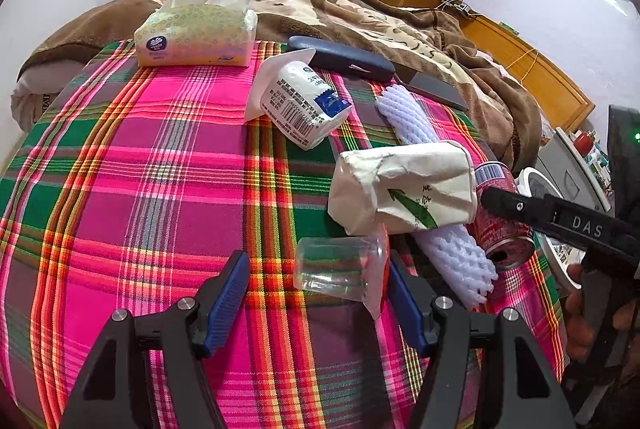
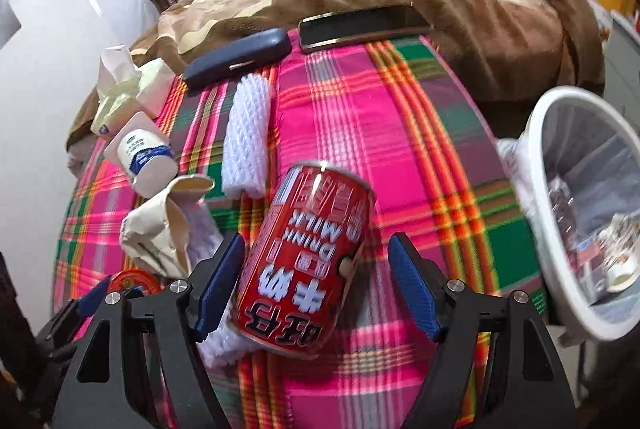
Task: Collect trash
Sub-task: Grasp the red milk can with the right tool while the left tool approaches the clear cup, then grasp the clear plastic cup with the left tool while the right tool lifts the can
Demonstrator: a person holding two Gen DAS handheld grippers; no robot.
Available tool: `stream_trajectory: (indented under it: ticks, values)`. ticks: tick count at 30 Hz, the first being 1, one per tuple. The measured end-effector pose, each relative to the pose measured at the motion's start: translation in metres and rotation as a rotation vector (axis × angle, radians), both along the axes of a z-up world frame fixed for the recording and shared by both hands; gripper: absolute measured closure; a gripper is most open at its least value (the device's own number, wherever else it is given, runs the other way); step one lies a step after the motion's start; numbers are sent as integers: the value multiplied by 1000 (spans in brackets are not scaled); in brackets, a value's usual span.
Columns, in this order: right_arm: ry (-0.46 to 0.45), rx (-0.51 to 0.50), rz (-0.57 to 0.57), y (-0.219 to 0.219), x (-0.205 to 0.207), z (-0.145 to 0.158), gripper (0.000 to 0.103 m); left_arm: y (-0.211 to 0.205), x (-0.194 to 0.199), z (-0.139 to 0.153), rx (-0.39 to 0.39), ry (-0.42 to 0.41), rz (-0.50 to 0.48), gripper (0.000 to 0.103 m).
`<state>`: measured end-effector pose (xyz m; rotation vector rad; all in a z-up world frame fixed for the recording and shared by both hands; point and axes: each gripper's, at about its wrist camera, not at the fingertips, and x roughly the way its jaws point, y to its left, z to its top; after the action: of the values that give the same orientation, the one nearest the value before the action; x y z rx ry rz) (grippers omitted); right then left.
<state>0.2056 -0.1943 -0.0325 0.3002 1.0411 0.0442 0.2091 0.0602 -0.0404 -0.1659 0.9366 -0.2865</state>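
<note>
A clear plastic cup (image 1: 340, 265) lies on its side on the plaid cloth, between the fingers of my left gripper (image 1: 316, 261). It is close to the right pad (image 1: 404, 305) and well apart from the left one, so the gripper is open. A red drink can (image 2: 304, 261) lies tilted, partly on a white foam net (image 2: 220, 345). My right gripper (image 2: 316, 241) straddles the can. Its left pad (image 2: 222, 281) is at the can's side and a gap shows at the right pad, so it is open. In the left wrist view the right gripper (image 1: 560, 221) hangs over the can (image 1: 504, 225).
A crumpled paper bag (image 1: 400, 185), a second foam net (image 1: 404, 113), a white wrapped pack (image 1: 304, 101), a tissue pack (image 1: 196, 33), a dark blue case (image 1: 344, 59) and a phone (image 2: 360, 25) lie on the cloth. A white lined bin (image 2: 536, 133) holding trash stands at the right edge.
</note>
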Motion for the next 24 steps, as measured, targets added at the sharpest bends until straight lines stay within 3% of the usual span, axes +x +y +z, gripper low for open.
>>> stream_trajectory:
  ticks: [6, 11, 15, 21, 24]
  values:
    - [-46, -147, 40, 5, -15, -7, 27, -5, 1, -1, 27, -5, -19, 36]
    - [-80, -149, 33, -5, -19, -6, 28, -10, 4, -1, 36, -6, -29, 36]
    - [-111, -125, 45, -6, -21, -4, 46, -13, 4, -1, 35, -13, -44, 36]
    - [-116, -119, 47, -4, -21, -5, 46, -10, 4, -1, 8, -19, -39, 36]
    - [-119, -112, 49, -4, -22, -5, 46, -9, 2, -2, 4, -23, -39, 43]
